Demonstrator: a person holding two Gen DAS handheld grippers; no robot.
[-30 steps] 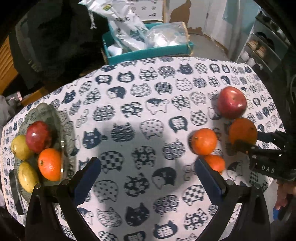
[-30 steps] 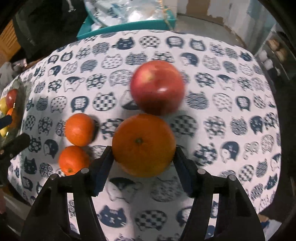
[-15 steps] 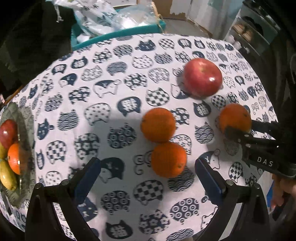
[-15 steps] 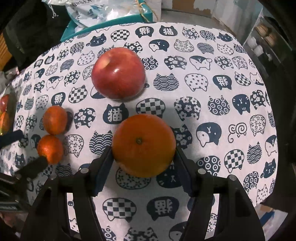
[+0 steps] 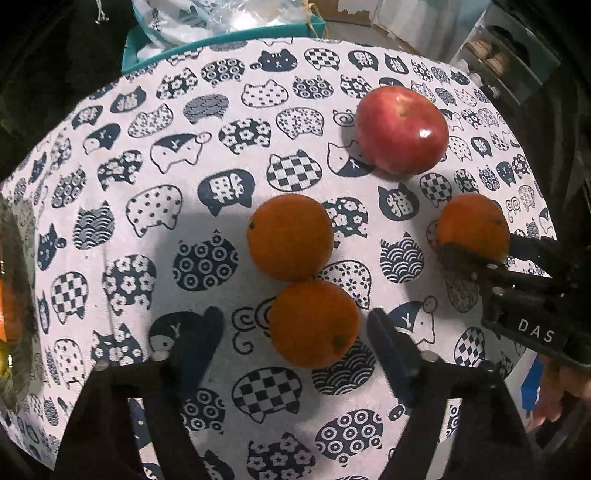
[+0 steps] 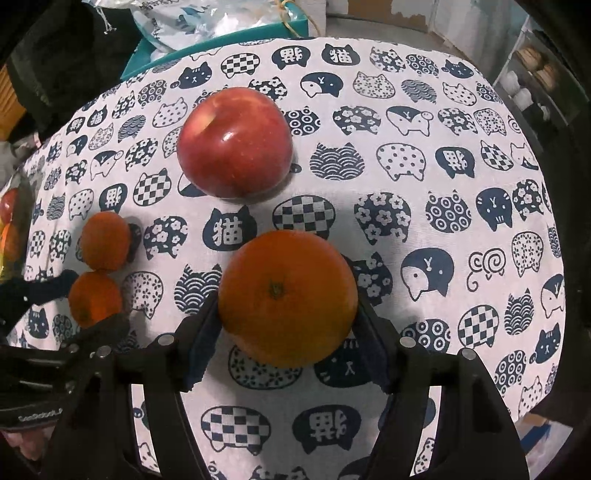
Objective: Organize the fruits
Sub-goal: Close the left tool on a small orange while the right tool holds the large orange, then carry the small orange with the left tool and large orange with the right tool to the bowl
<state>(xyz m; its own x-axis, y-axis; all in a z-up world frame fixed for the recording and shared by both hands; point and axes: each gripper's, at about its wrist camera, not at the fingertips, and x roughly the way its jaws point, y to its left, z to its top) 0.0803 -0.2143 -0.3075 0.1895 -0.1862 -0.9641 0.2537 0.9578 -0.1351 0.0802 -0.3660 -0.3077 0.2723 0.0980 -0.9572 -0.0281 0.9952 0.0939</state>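
My right gripper is shut on a large orange, held low over the cat-print tablecloth; it also shows in the left wrist view. A red apple lies just beyond it. My left gripper is open, its fingers on either side of a small orange. A second small orange touches that one on its far side. Both small oranges show at the left in the right wrist view.
A fruit bowl with an orange and other fruit sits at the far left edge. A teal box holding plastic bags stands behind the table. Shelving is at the back right. The table edge is close on the right.
My left gripper has moved right and forward, away from the bowl, and now straddles the near small orange. My right gripper keeps its hold on the large orange.
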